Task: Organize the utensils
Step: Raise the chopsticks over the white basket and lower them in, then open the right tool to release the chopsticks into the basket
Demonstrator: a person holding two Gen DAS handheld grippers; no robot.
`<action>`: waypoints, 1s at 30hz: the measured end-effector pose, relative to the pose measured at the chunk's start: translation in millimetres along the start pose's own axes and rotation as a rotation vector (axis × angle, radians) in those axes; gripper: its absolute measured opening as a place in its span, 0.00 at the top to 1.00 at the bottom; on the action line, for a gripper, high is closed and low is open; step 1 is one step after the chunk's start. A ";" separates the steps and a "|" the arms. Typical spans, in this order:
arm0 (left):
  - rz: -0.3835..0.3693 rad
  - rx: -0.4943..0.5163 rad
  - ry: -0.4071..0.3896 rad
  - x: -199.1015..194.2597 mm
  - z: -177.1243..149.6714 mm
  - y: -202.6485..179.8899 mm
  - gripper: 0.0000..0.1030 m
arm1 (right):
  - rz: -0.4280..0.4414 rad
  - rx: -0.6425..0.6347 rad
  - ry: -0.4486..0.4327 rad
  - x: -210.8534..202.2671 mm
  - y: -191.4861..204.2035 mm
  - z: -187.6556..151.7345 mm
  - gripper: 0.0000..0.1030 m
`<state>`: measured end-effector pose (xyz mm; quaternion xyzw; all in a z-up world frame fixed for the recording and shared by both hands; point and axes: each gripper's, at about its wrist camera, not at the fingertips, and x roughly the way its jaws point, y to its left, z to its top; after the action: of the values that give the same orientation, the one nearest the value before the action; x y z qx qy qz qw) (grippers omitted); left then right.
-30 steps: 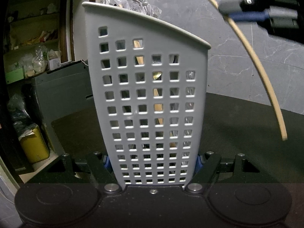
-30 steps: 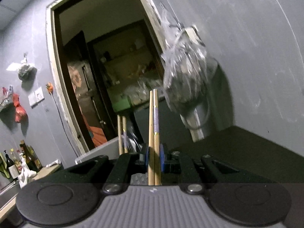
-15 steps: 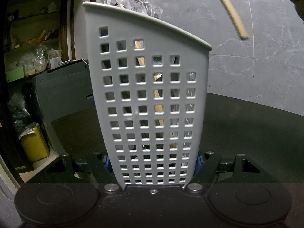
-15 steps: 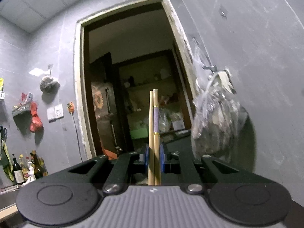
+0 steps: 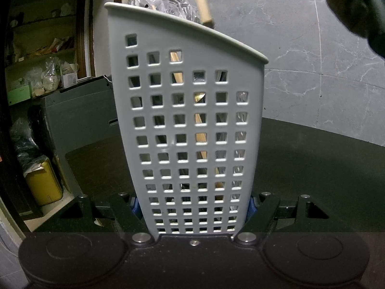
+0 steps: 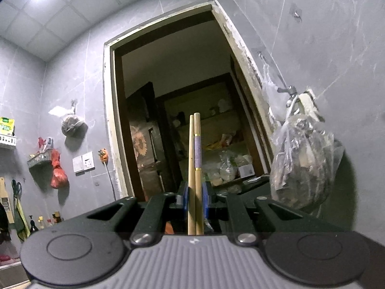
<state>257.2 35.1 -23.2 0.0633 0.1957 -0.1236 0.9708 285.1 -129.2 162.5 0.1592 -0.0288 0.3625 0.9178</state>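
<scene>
Left hand-held gripper (image 5: 193, 207): I am clamping the grey utensil basket (image 5: 190, 125), upright on the desk (image 5: 312, 168). Right hand-held gripper (image 6: 195, 198): pinching two chopsticks (image 6: 195, 168), tips seemingly hovering over the basket rim.

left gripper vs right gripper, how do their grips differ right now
The left gripper is spread wide, clamping the base of the grey perforated utensil holder; the right gripper is nearly closed on a thin pair of wooden chopsticks. Left looks slightly down at the counter, right tilts up toward the doorway. Both hold something.

No legible text anywhere (packets perhaps too blurred).
</scene>
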 end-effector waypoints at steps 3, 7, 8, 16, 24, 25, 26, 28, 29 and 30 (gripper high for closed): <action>-0.001 0.000 -0.001 -0.6 0.3 0.6 0.27 | -0.002 0.017 0.007 6.1 -1.7 -8.9 0.86; 0.000 0.000 -0.001 -0.6 0.1 0.6 0.27 | -0.014 0.033 0.022 10.8 -5.5 -22.0 0.86; 0.000 0.000 -0.001 -0.5 -0.1 0.8 0.27 | -0.018 0.035 0.026 11.5 -6.2 -25.3 0.86; -0.001 0.000 -0.001 -0.5 -0.1 0.6 0.27 | -0.055 0.042 0.069 13.1 -11.5 -50.8 0.86; 0.000 0.001 -0.001 -0.5 -0.2 0.6 0.27 | -0.085 0.001 0.109 5.1 -12.0 -67.8 0.86; 0.000 0.000 -0.001 -0.5 -0.2 0.7 0.27 | -0.087 -0.001 0.118 4.2 -12.0 -70.2 0.86; 0.000 0.000 -0.001 -0.5 -0.3 0.6 0.27 | -0.088 -0.003 0.126 3.5 -12.1 -72.6 0.86; 0.000 0.000 -0.001 -0.5 -0.3 0.6 0.27 | -0.094 -0.009 0.142 2.3 -12.2 -77.4 0.86; 0.000 0.001 -0.001 -0.5 -0.3 0.5 0.27 | -0.096 -0.012 0.148 1.7 -12.4 -79.1 0.86; 0.000 0.001 -0.001 -0.5 -0.3 0.6 0.27 | -0.098 -0.015 0.155 1.2 -12.7 -81.0 0.86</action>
<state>256.8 35.8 -23.2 0.0635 0.1952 -0.1239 0.9708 289.5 -111.8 82.5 0.1250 0.0473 0.3280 0.9352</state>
